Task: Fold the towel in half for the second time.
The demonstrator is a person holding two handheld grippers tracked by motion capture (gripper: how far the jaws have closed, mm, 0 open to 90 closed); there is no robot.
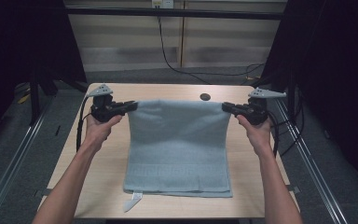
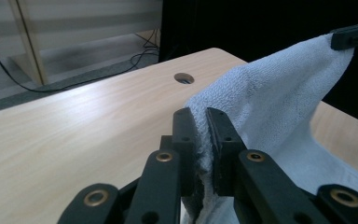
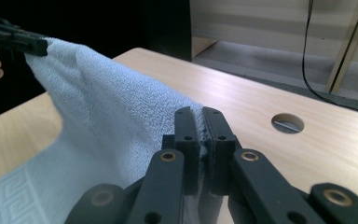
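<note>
Blue towel (image 1: 179, 144): your left gripper (image 1: 131, 107) and right gripper (image 1: 227, 108) each pinch a far corner tight, lifted above the table (image 1: 98, 186).

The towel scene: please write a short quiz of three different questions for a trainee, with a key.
1. True or false: the left gripper and the right gripper each pinch a far corner of the towel.
2. Which end of the towel lies on the table? A far end, B near end.
3. Fill in: the round hole in the table lies ___ the towel's lifted edge.

Key: 1 true; 2 B; 3 beyond.
</note>
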